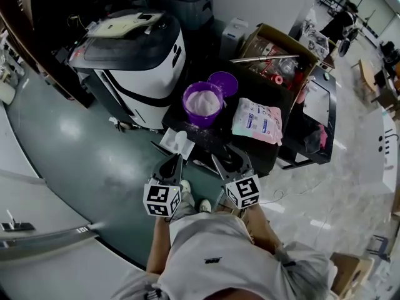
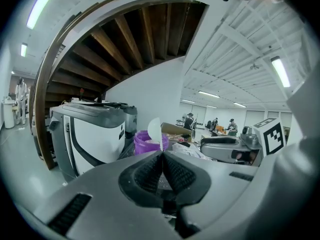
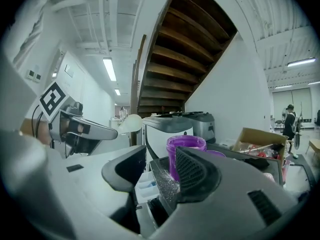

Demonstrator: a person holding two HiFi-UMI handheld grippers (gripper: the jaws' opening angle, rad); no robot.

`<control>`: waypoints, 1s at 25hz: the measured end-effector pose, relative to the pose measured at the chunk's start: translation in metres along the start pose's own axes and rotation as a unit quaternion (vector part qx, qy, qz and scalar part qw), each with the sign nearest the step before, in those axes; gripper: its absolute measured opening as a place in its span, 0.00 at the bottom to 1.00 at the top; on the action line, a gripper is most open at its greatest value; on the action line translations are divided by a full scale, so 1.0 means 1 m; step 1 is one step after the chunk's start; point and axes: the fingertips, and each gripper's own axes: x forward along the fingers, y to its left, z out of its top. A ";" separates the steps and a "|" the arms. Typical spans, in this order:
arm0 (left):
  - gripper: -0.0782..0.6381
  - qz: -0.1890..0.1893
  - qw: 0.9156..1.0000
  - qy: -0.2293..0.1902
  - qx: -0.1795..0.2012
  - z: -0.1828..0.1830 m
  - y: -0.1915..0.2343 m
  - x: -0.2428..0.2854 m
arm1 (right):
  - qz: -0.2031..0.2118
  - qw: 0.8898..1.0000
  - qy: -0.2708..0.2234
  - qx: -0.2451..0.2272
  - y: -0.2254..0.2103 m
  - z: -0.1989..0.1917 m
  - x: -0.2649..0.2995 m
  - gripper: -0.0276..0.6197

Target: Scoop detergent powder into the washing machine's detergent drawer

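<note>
Now, left claw (image 2: 162, 153): jaws pressed together on the thin handle of a white scoop (image 2: 154, 129), which stands up edge-on from between the tips
Scoop: pale, rounded bowl held out in the air ahead of the claw; whether powder lies in it cannot be told
Right claw (image 3: 162, 159): jaws apart, nothing between them; the tub shows through the gap, farther off
Tub (image 1: 202, 103): purple, round, open, filled nearly to the rim with pale pinkish-white powder; stands upright on the dark counter (image 1: 219, 136) just beside the washing machine (image 1: 134, 61)
Lid (image 1: 224, 82): purple, lying behind the tub and touching it
Drawer (image 3: 143, 184): white, with a touch of blue in one compartment; low at the counter's near edge, just ahead of both claws and below the tub
Spilt grains (image 3: 165, 181): white specks on the dark surface in front of the tub
Bag (image 1: 257, 120): white and pink pouch lying flat to the right of the tub
Box (image 1: 278, 52): open cardboard box of clutter behind the bag
</note>
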 end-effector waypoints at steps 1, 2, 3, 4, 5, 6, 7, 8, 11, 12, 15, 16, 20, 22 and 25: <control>0.13 -0.004 1.000 0.000 0.000 0.002 0.004 0.004 | -0.003 1.000 0.002 -0.001 -0.002 0.001 0.005 0.32; 0.13 -0.008 1.000 -0.001 0.000 0.004 0.008 0.009 | -0.007 1.000 0.003 -0.001 -0.004 0.002 0.010 0.32; 0.13 -0.012 1.000 -0.001 0.001 0.006 0.012 0.014 | -0.011 1.000 0.005 -0.002 -0.007 0.003 0.015 0.32; 0.13 -0.016 1.000 -0.001 0.000 0.008 0.017 0.018 | -0.015 1.000 0.006 -0.003 -0.009 0.005 0.020 0.32; 0.13 -0.021 1.000 0.000 0.001 0.010 0.021 0.023 | -0.020 1.000 0.007 -0.002 -0.011 0.006 0.026 0.32; 0.13 -0.026 1.000 0.001 0.001 0.011 0.026 0.028 | -0.025 1.000 0.008 -0.001 -0.013 0.007 0.031 0.32; 0.13 -0.032 0.999 0.002 0.002 0.013 0.031 0.033 | -0.031 0.999 0.010 0.000 -0.014 0.008 0.036 0.32; 0.13 -0.037 0.999 0.003 0.003 0.015 0.036 0.038 | -0.036 0.999 0.011 0.000 -0.016 0.010 0.041 0.32; 0.13 -0.054 0.999 0.004 0.007 0.022 0.052 0.052 | -0.053 0.998 0.016 0.002 -0.019 0.013 0.058 0.32; 0.13 -0.060 0.998 0.005 0.009 0.025 0.057 0.057 | -0.059 0.998 0.017 0.003 -0.020 0.014 0.064 0.32; 0.13 -0.078 0.997 0.008 0.014 0.031 0.071 0.070 | -0.077 0.997 0.021 0.006 -0.021 0.017 0.079 0.32; 0.13 -0.085 0.996 0.009 0.016 0.033 0.075 0.073 | -0.083 0.996 0.023 0.008 -0.021 0.018 0.083 0.32; 0.13 -0.111 0.994 0.013 0.021 0.038 0.089 0.088 | -0.107 0.994 0.029 0.012 -0.022 0.019 0.098 0.32; 0.13 -0.124 0.992 0.018 0.023 0.039 0.093 0.096 | -0.119 0.992 0.031 0.015 -0.023 0.019 0.102 0.32; 0.13 -0.137 0.990 0.030 0.028 0.041 0.096 0.106 | -0.134 0.990 0.039 0.016 -0.028 0.018 0.104 0.32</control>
